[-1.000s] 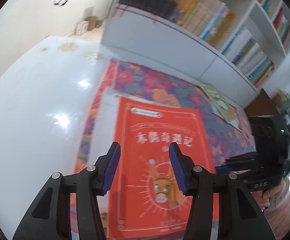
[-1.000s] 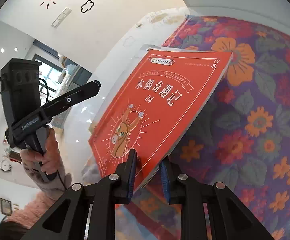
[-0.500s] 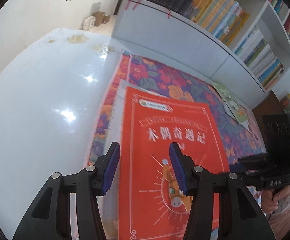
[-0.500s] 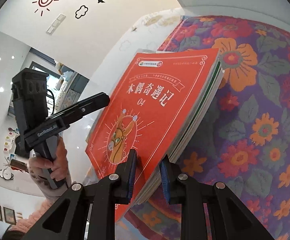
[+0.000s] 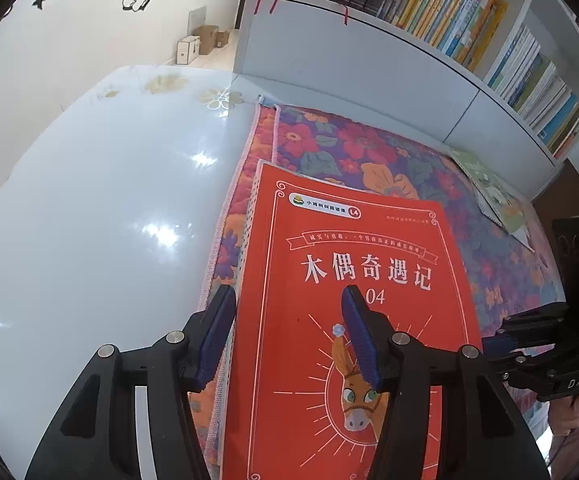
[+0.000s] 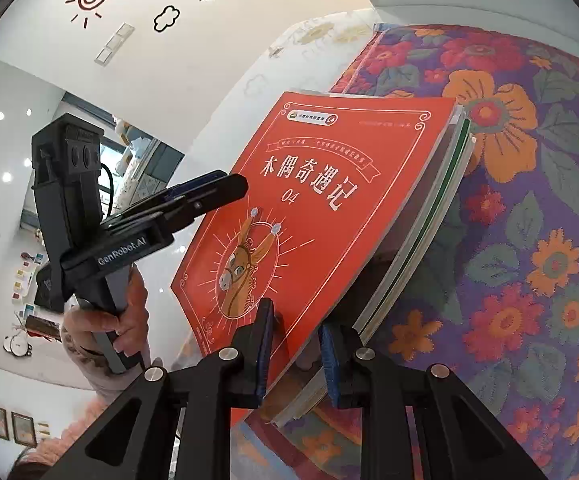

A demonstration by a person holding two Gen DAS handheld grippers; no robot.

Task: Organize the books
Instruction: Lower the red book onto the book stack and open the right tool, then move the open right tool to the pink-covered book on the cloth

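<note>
A stack of thin books topped by a red book [image 5: 353, 304] with a donkey on its cover is held tilted above the floral cloth [image 5: 369, 160]. My right gripper [image 6: 295, 344] is shut on the stack's near edge; the stack [image 6: 329, 216] rises away from it, page edges facing right. My left gripper [image 5: 289, 320] is open, its fingers astride the stack's left edge, one over the cover and one left of it. The left gripper also shows in the right wrist view [image 6: 209, 192] beside the stack's left side.
A green book [image 5: 489, 192] lies on the cloth at the far right. A white bookshelf [image 5: 429, 32] packed with upright books stands behind the table. A glossy white tabletop [image 5: 89, 220] extends to the left of the cloth.
The right gripper has tilted the stack higher off the cloth. The left gripper has moved in closer, now astride the stack's left edge.
</note>
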